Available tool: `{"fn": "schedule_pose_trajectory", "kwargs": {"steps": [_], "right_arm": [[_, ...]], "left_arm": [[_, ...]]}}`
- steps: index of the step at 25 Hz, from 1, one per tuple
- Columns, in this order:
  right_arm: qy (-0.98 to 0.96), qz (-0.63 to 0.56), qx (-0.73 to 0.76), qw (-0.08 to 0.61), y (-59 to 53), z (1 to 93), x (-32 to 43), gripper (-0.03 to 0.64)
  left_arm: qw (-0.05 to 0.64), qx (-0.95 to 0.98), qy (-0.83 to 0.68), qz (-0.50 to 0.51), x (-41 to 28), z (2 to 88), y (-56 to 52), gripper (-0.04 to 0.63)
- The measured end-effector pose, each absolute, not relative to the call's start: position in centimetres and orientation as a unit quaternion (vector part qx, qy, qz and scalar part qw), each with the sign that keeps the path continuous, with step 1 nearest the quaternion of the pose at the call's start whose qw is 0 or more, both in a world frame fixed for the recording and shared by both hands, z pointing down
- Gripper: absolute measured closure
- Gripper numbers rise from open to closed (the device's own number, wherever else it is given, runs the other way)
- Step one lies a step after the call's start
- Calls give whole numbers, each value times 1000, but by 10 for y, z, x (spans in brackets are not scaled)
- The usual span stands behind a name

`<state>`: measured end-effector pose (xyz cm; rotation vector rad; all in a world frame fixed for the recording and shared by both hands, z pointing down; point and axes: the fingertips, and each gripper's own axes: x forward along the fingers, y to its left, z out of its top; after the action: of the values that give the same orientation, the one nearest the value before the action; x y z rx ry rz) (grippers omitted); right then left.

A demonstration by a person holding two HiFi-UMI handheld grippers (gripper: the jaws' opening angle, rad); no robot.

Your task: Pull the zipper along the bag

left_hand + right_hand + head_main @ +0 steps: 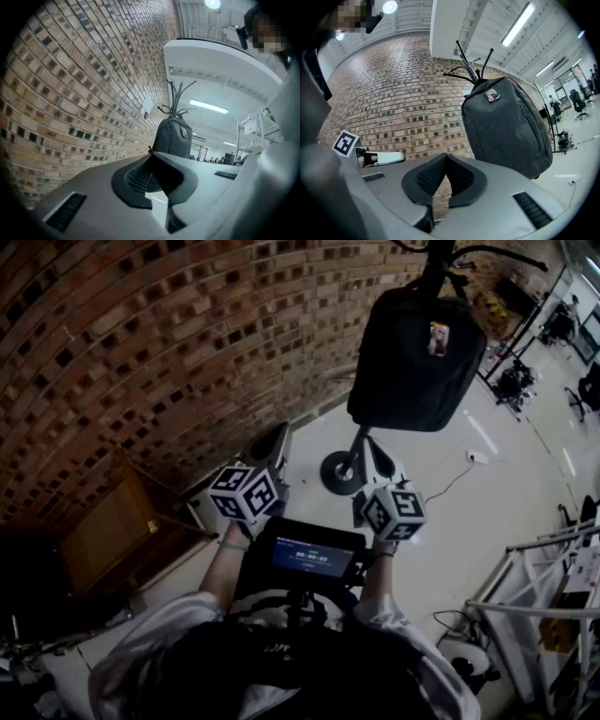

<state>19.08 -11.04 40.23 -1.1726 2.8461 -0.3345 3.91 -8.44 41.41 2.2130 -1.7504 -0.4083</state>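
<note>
A dark grey backpack (pixel 417 357) hangs from a coat stand, up and to the right in the head view. It also hangs ahead in the left gripper view (pixel 173 138) and close on the right in the right gripper view (pixel 506 126), where a zipper line (pixel 522 115) runs down its side. My left gripper (pixel 278 434) and right gripper (pixel 372 448) are held level, side by side, short of the bag and touching nothing. The left gripper (pixel 151 155) has its tips together with nothing between them. The right gripper (pixel 446 155) is likewise shut and empty.
A brick wall (pixel 141 343) runs along the left. The stand's round base (pixel 339 472) rests on the pale floor under the bag. A wooden cabinet (pixel 112 531) stands at lower left, and metal racks (pixel 553 568) and a floor cable (pixel 459 474) lie at right.
</note>
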Motion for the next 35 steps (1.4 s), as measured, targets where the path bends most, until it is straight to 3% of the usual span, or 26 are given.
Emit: {"fn": "schedule_pose_trajectory", "kwargs": {"steps": [14, 21, 29, 32, 35], "right_arm": [[856, -56, -512, 48, -224, 364, 148, 607], [818, 13, -574, 31, -236, 296, 150, 602], [802, 95, -590, 16, -254, 237, 159, 551], [805, 109, -583, -13, -264, 221, 153, 475], [798, 137, -586, -41, -276, 203, 144, 472]], "left_arm": [[169, 868, -451, -116, 23, 406, -224, 574], [197, 895, -377, -135, 32, 404, -267, 574], [220, 897, -350, -155, 38, 398, -289, 574], [229, 895, -351, -154, 38, 401, -291, 575], [229, 896, -345, -160, 41, 401, -290, 575]]}}
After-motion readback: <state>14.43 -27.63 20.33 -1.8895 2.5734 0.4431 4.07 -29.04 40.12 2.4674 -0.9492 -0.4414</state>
